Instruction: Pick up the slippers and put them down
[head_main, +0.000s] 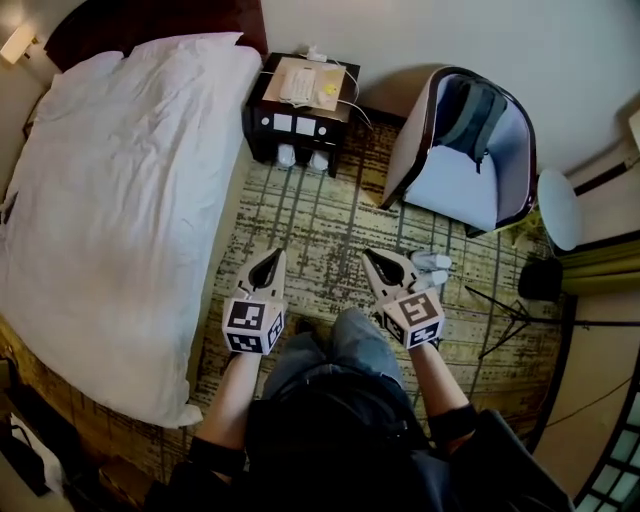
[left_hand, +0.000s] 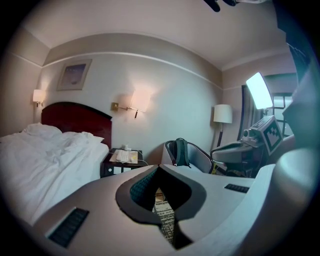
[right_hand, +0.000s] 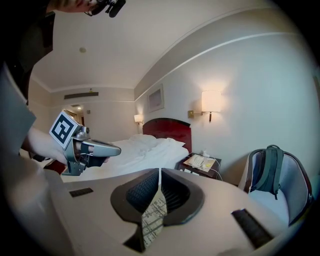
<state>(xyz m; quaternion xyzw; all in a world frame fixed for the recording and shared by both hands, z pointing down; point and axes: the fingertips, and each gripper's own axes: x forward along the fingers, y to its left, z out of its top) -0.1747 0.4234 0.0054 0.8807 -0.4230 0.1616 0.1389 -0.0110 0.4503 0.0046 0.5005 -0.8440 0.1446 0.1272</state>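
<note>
A pair of white slippers (head_main: 301, 157) stands on the carpet at the foot of the dark nightstand (head_main: 300, 100). Two more white slipper-like things (head_main: 432, 270) lie on the carpet just right of my right gripper (head_main: 368, 256). My left gripper (head_main: 272, 256) hovers beside it, nearer the bed. Both point toward the nightstand with jaws closed and nothing between them. The left gripper view shows the left gripper (left_hand: 159, 168) shut over carpet. In the right gripper view, the right gripper (right_hand: 159, 171) has its tips together, and the left gripper (right_hand: 92, 147) shows to its left.
A white bed (head_main: 120, 200) fills the left side. An armchair (head_main: 465, 160) holding a green backpack (head_main: 478, 115) stands at the right, with a floor lamp (head_main: 558, 208) and a tripod (head_main: 505, 315) beyond it. Papers and a cable lie on the nightstand. Patterned carpet (head_main: 320, 220) runs between me and the nightstand.
</note>
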